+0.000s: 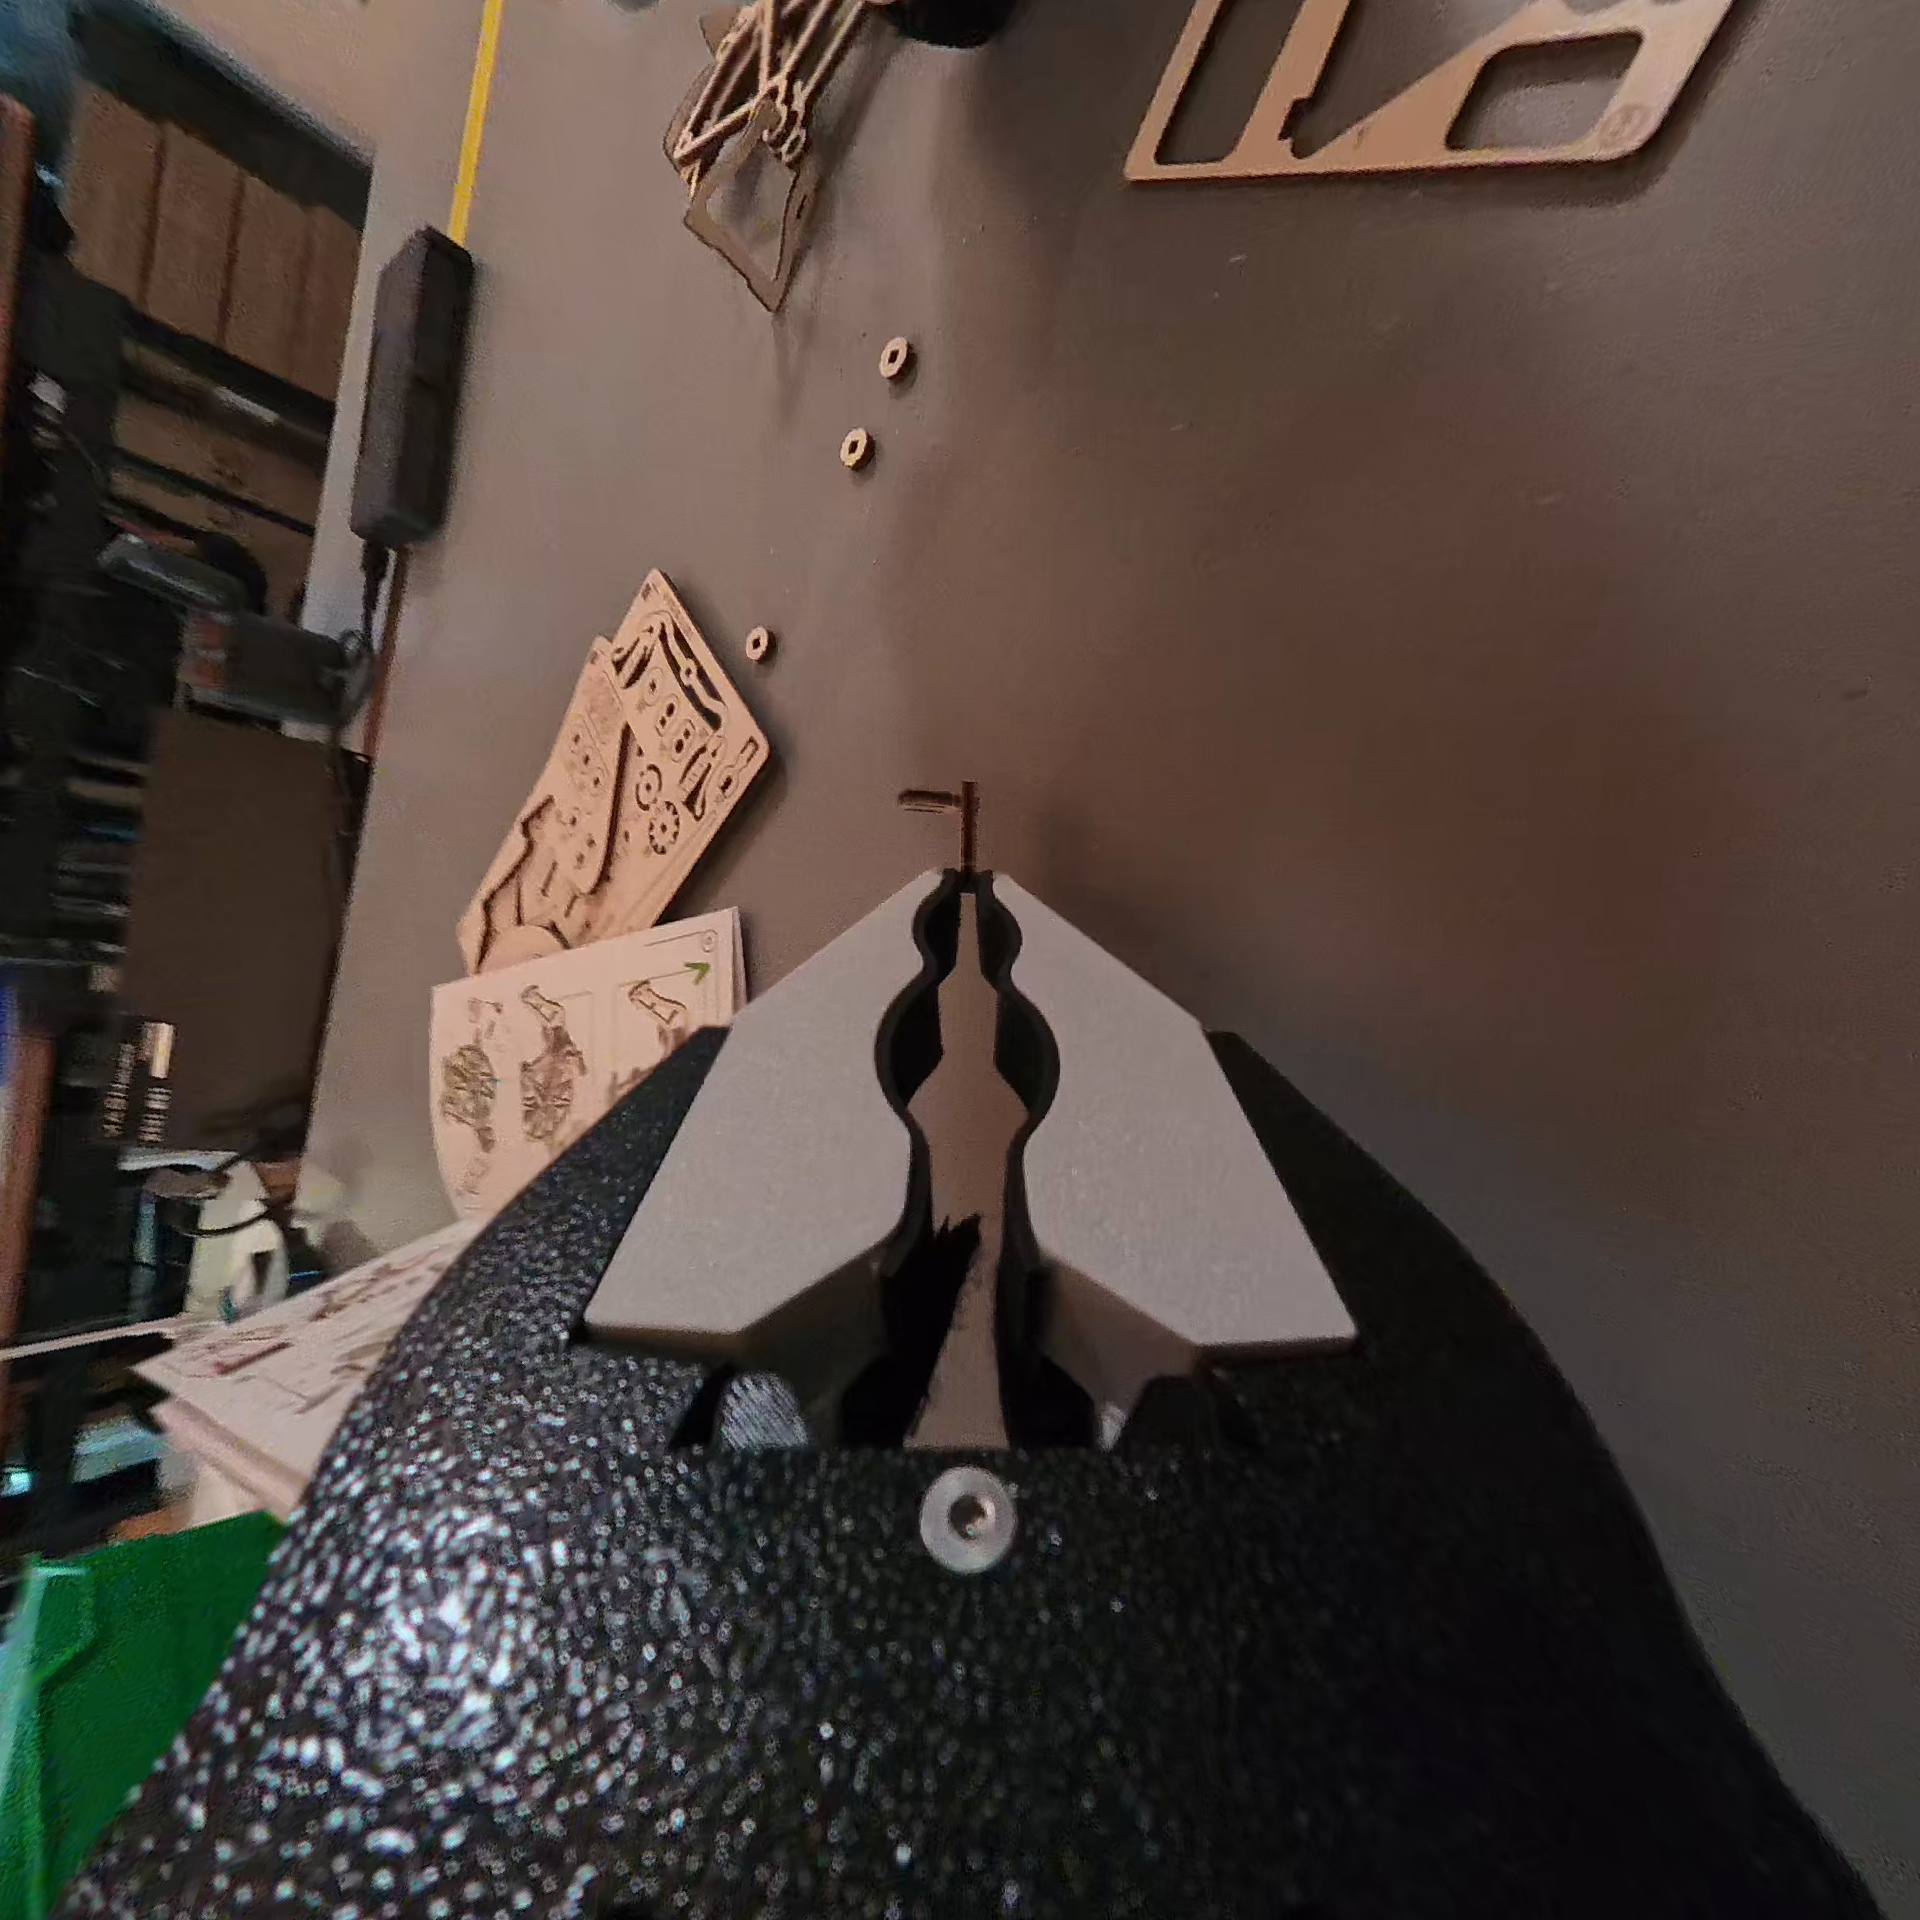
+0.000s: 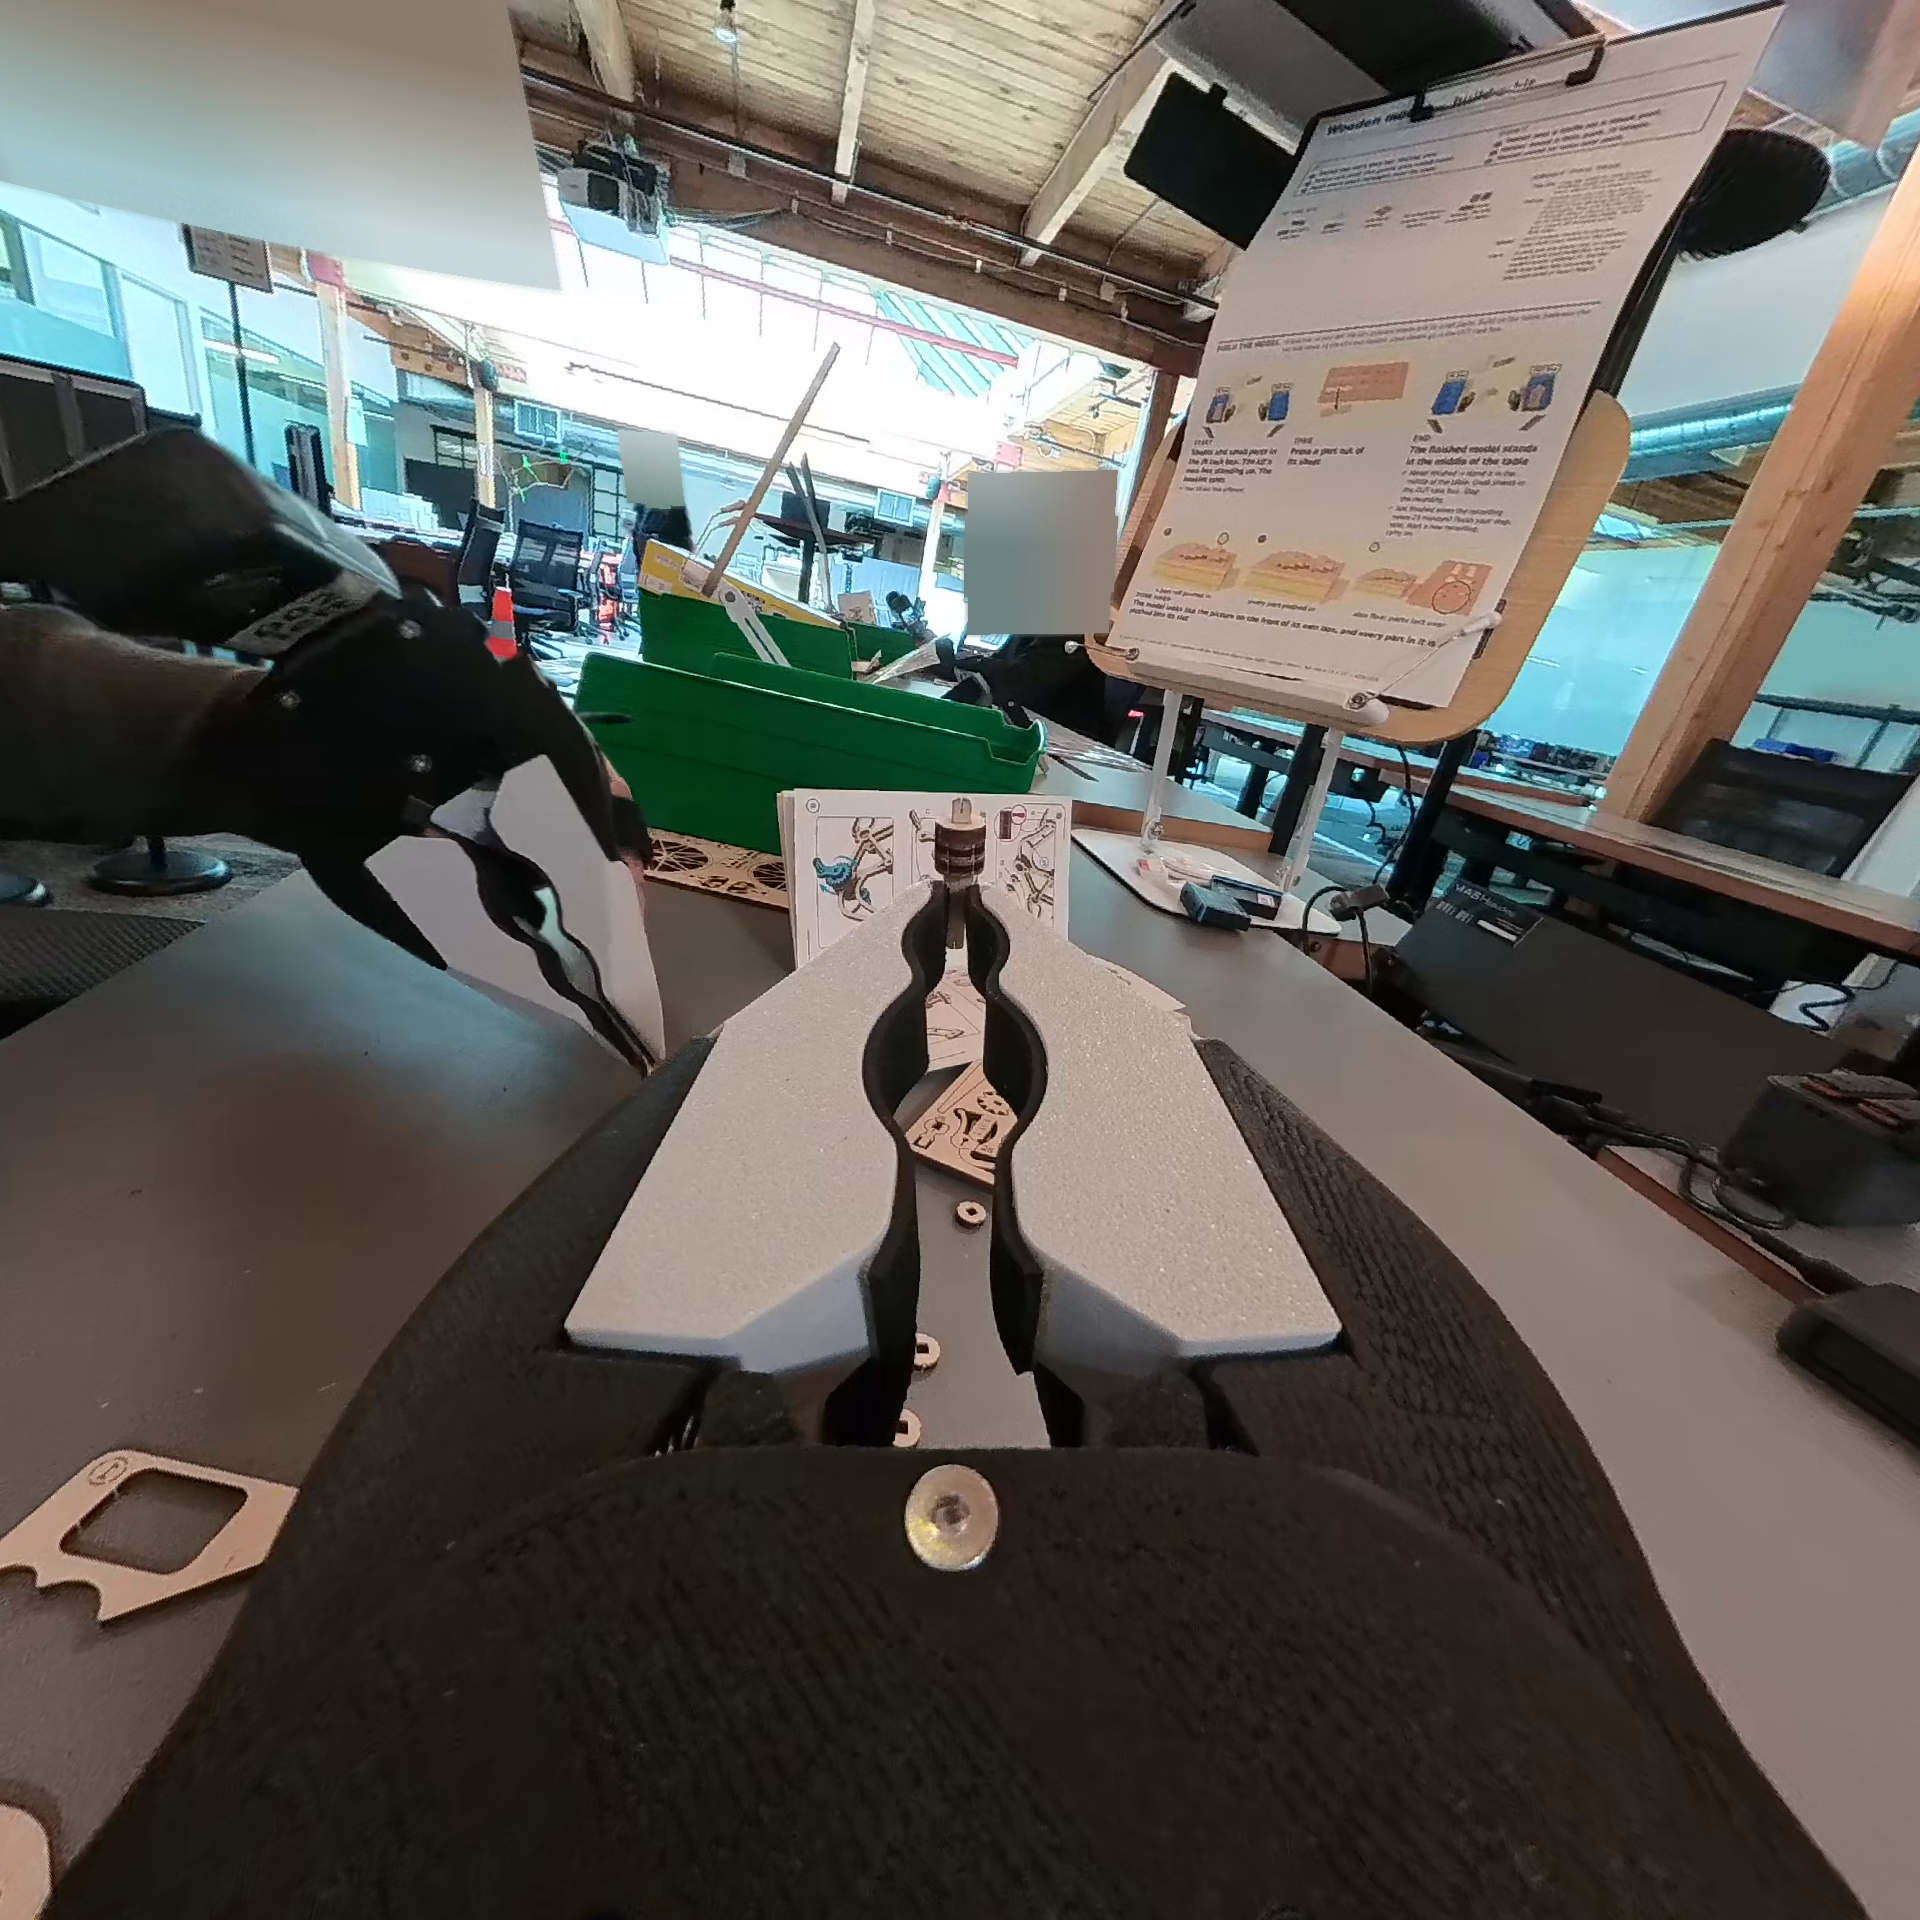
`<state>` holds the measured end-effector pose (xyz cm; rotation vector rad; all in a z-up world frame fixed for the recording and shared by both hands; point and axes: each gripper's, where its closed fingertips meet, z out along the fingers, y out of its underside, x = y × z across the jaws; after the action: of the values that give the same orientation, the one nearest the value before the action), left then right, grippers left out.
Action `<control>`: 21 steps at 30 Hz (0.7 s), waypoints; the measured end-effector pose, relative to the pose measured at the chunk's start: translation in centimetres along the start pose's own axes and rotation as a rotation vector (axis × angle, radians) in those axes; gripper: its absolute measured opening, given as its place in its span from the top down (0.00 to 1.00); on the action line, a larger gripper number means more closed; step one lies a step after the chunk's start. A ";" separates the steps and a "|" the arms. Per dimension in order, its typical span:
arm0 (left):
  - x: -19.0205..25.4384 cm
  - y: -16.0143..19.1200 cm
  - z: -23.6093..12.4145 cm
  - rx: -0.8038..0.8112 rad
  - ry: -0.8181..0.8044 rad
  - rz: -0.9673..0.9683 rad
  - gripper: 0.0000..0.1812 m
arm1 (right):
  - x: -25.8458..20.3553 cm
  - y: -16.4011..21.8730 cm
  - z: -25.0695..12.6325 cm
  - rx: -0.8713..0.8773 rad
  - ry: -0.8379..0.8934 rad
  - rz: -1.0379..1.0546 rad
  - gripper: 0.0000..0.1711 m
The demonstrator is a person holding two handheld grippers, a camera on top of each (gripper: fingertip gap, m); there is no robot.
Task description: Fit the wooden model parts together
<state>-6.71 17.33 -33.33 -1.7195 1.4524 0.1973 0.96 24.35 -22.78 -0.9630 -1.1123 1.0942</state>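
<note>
Grey table, bearing all below. Green bins at far edge, past the booklet. Instruction board on a stand, far right.

Left gripper: pinched on a thin wooden part, seen edge-on, a short peg sticking out to one side; held above the table. Same gripper in the right wrist view at left, tips angled down toward the table.

Right gripper: clamped on the shaft of a small axle with stacked dark rings, held upright above the table, in front of the booklet.

Cut-out wooden sheet, mostly emptied, far right of the left wrist view. Second emptied sheet scrap at near left of the right wrist view. Part sheets, two overlapped, still full of parts, left of the left gripper. Booklet just beside those sheets, open, pictures up. Partly built frame at top edge, partly cut off. Black adapter with cable, at table edge.

Three small wooden washers in a loose line, well apart, between frame and left gripper.
</note>
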 end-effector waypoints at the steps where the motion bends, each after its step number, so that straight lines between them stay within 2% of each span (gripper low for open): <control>1: 0.0 0.0 0.0 0.005 0.008 -0.027 0.99 | 0.0 0.0 0.0 0.000 0.000 0.000 0.99; 12: -0.9 -0.5 -0.4 0.096 0.078 -0.377 1.00 | -0.1 0.0 0.0 -0.002 -0.004 -0.003 0.99; 21: -0.1 -0.2 -0.2 0.092 0.128 -0.441 1.00 | -0.2 0.1 0.1 -0.005 -0.008 -0.007 0.99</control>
<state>-6.62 17.29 -33.00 -1.9540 1.1134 -0.2161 0.86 24.20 -22.85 -0.9583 -1.1249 1.0911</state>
